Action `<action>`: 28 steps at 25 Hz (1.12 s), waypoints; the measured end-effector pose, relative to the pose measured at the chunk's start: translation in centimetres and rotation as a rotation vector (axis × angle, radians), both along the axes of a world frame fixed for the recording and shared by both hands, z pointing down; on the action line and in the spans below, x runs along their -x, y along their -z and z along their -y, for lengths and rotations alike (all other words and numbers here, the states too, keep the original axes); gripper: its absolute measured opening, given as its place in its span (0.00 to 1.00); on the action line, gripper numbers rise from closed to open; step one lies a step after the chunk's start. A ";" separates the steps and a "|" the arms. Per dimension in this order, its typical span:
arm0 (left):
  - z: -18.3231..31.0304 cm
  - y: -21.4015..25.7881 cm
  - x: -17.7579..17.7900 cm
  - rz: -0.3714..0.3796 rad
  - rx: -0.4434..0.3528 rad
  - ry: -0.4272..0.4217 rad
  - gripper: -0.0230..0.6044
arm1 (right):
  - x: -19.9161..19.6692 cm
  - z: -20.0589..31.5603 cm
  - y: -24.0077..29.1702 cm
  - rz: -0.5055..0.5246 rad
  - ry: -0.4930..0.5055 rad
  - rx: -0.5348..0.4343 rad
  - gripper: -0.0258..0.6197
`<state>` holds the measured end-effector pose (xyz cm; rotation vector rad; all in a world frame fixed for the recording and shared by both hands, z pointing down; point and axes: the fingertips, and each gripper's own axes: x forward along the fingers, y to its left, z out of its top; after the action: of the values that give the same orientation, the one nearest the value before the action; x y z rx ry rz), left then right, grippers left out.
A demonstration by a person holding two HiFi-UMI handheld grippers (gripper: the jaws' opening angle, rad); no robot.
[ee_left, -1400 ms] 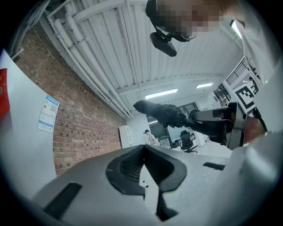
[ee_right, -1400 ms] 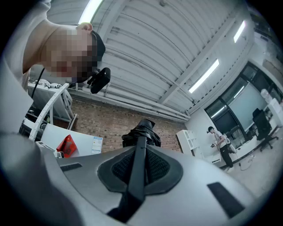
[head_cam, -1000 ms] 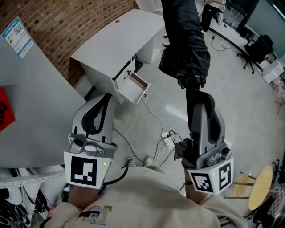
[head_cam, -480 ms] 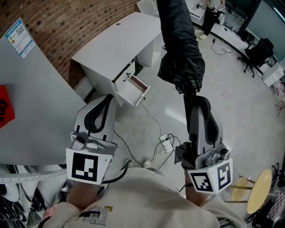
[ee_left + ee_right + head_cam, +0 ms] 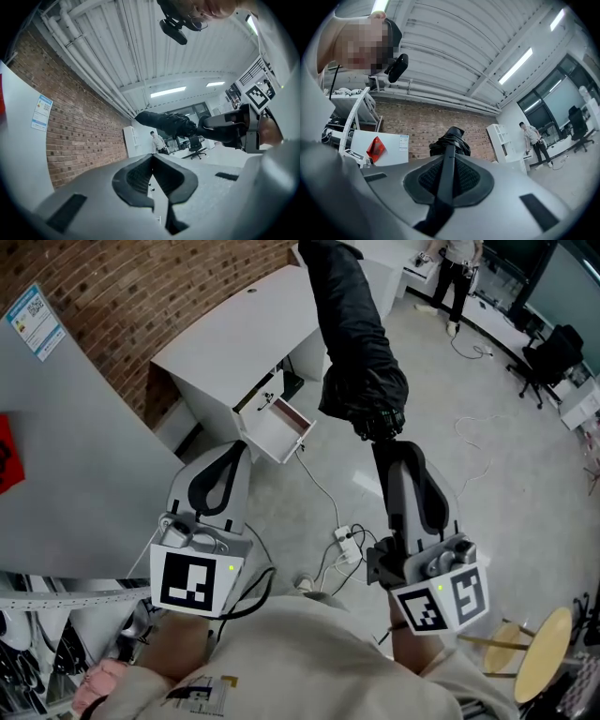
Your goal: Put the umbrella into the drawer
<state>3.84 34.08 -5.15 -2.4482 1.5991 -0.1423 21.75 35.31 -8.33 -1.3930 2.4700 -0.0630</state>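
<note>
Umbrella (image 5: 356, 343), long axis along right gripper (image 5: 385, 433), pointing forward

The umbrella (image 5: 361, 352) is black, the drawer (image 5: 277, 430) white, the wall (image 5: 150, 282) red-brown brick; the left claw (image 5: 234, 448) and right claw (image 5: 390, 450) are grey.

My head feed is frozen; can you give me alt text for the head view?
The right gripper grips a folded black umbrella, held out ahead. The left gripper, shut and empty, points toward the open drawer of a white desk.
</note>
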 end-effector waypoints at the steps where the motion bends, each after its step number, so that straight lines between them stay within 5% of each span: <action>1: 0.1 -0.4 -0.2 0.003 0.008 0.003 0.05 | -0.2 0.2 -0.3 -0.001 0.003 0.006 0.09; 13: 4.7 -4.8 1.0 -0.001 0.076 0.026 0.05 | 1.1 6.2 -5.9 -0.046 0.026 0.142 0.09; 28: 18.8 -11.0 5.1 -0.006 0.190 0.000 0.05 | 5.9 19.3 -12.9 -0.124 0.037 0.315 0.09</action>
<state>-1.26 15.26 5.86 -2.5907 1.6574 -0.3004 15.84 15.98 4.61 -1.5128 2.6771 -0.4012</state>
